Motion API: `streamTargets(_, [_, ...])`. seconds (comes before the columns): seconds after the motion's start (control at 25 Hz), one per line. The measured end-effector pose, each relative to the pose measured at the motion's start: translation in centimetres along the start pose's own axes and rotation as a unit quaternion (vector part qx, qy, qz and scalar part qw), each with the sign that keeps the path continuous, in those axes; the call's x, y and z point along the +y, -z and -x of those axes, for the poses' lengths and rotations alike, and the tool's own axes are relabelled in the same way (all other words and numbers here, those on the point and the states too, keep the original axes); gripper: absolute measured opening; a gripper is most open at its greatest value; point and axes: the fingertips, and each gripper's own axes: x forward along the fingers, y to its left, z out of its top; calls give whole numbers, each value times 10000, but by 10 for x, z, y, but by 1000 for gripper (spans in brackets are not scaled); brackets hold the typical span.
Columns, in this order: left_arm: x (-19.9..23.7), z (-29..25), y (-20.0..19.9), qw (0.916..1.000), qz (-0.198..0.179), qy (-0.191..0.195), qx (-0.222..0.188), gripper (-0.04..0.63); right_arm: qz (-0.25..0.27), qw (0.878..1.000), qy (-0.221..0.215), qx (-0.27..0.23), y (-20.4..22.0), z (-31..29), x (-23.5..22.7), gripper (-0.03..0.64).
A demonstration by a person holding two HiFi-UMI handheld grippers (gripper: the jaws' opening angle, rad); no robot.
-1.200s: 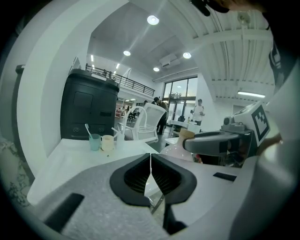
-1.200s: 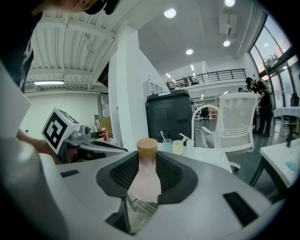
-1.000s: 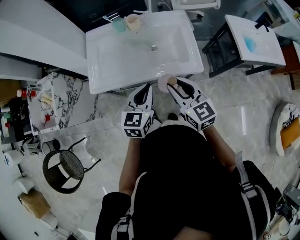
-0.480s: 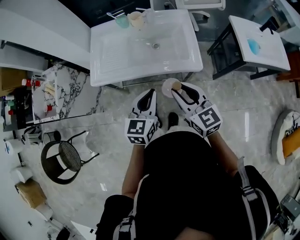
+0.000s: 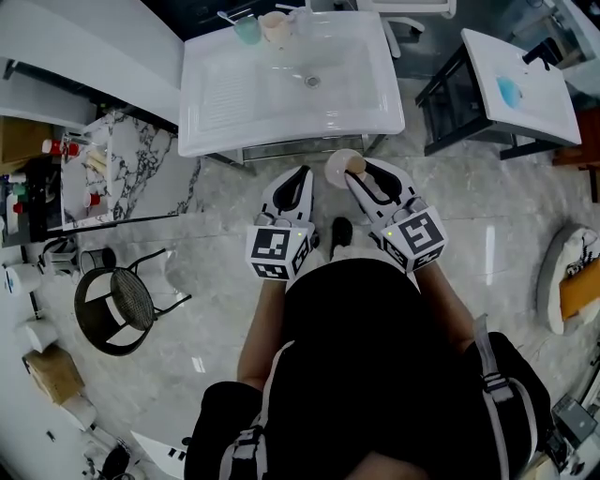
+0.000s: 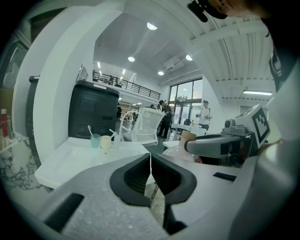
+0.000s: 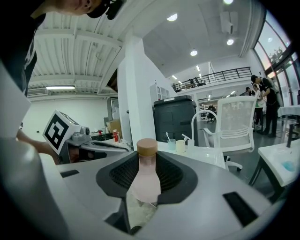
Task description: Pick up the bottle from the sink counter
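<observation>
Bottle (image 7: 145, 180) clamped upright between right tongs (image 5: 367, 174)

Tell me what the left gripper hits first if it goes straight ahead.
The left gripper would likely meet the sink at its front edge; depth is unclear.

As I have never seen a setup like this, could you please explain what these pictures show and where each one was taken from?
There is no robot here: a person holds a two-jaw gripper in each hand. The head view comes from a camera on the person's head, looking down at both grippers and a white sink counter. At its far edge stand a teal cup and a cream cup. The other two views come from cameras riding on the grippers. The left gripper has its jaws together, with nothing between them. The right gripper holds a pink bottle with a tan cap, in front of the counter, not on it.
</observation>
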Motion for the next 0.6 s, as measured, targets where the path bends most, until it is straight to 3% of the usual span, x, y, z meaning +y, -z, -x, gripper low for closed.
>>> streamTargets(0.6, [-1,-1,-1,10000,-3,0,-4,20,-12,10000,-6,-3,-1,1,-2,117])
